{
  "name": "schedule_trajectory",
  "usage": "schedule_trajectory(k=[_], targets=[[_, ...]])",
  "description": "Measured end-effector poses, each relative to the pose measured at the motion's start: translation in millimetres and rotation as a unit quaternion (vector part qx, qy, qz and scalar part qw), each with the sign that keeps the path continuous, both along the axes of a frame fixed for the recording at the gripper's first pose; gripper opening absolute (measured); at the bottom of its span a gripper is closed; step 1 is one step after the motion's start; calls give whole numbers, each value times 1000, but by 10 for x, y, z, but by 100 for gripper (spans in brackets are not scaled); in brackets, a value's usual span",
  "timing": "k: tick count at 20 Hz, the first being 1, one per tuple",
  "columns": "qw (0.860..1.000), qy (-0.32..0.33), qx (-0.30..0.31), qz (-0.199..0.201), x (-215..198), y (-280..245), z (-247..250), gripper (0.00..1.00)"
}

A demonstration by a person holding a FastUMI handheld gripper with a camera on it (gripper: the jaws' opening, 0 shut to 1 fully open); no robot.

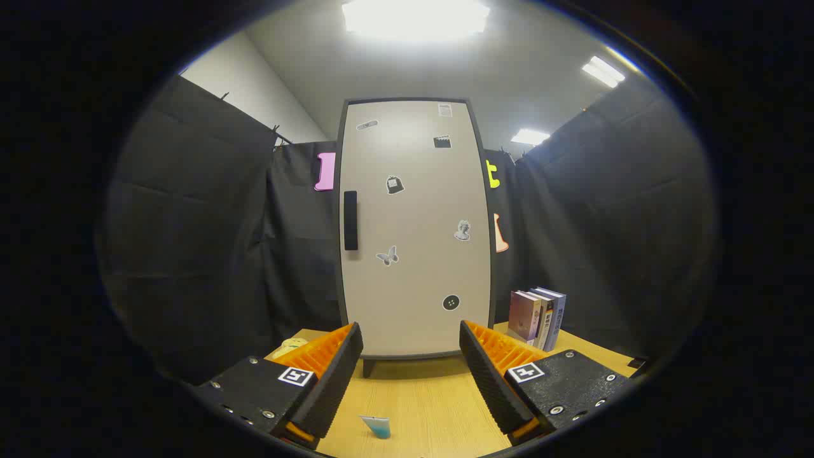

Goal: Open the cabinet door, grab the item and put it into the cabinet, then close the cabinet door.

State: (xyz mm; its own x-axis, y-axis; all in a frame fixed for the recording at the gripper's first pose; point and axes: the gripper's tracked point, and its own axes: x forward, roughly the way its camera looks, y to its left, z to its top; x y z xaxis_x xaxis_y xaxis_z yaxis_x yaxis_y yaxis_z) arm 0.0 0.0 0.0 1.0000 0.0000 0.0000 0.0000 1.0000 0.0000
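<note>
Black cloth walled the booth on both sides under a white ceiling with four lit panels, and a pale wood-grain worktop (432, 394) ran beneath my tool (411, 356). One cabinet (416, 229) stood upright at the far end of the worktop, straight ahead beyond the fingers, on short dark feet. Its single door was shut: a flat, smooth, light grey panel in a dark frame, with one black vertical bar handle (350, 220) near its left edge. I counted seven small stickers scattered over the door, among them a butterfly (387, 256) and a round button shape (451, 303).

My tool was open, its two fingers spread wide with ribbed inner faces, gripping nothing. Between them, close in on the worktop, lay one small item (376, 426), a tapered tube-like piece, pale at one end and blue at the other; I could not tell its material. It touched neither finger.

To the right of the cabinet, three or four books (537, 317) stood upright together on the worktop. By the left finger, a pale yellowish object (289, 346) showed partly hidden behind it. Nothing stood between the fingers and the door.
</note>
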Motion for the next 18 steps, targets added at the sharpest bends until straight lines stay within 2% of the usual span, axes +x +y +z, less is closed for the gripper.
schedule_trajectory(k=[18], targets=[[1000, 3, -2, 13, 87, 165, -5, 95]])
